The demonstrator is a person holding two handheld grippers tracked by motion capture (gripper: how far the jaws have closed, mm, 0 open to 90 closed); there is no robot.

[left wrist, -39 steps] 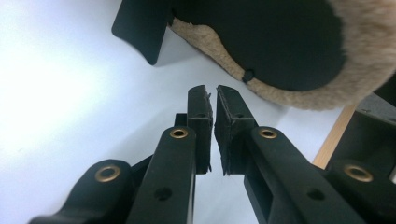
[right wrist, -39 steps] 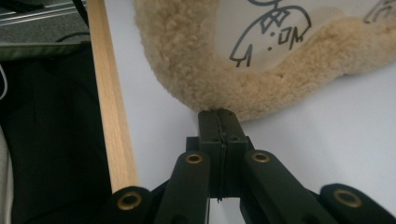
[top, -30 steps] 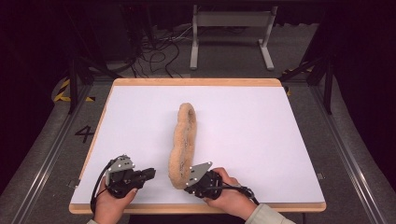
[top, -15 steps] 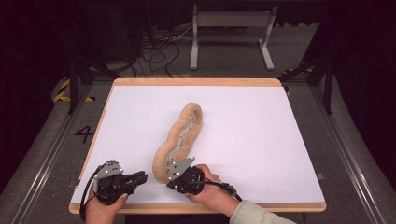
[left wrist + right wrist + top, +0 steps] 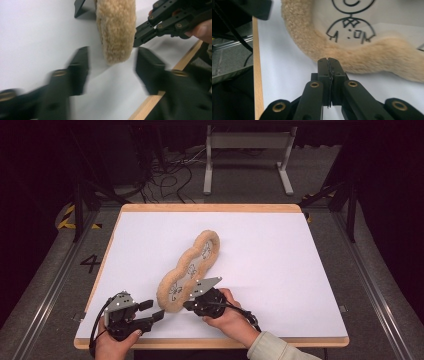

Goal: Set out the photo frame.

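The fleecy mat (image 5: pixel 189 270) lies slantwise on the white table (image 5: pixel 280 255), its near end lifted slightly near the front edge. The right gripper (image 5: pixel 189 305) is clenched; in the right gripper view its tips meet flat at the mat's fleece rim (image 5: pixel 372 62), and I cannot tell whether any pile is caught between them. If the bite is only on pile, the rim could slip out and the mat could flop back.

The left gripper (image 5: pixel 159 315) stands released, its jaws having just been opening, with the mat's near end (image 5: pixel 116 32) ahead of them and not pressed. Closing from there could miss the rim or knock the right gripper just beside it (image 5: pixel 160 25).

The wooden front edge (image 5: pixel 210 342) is close behind both hands, so pulling nearer risks dragging the mat off. Far and right, the table offers plenty of room.
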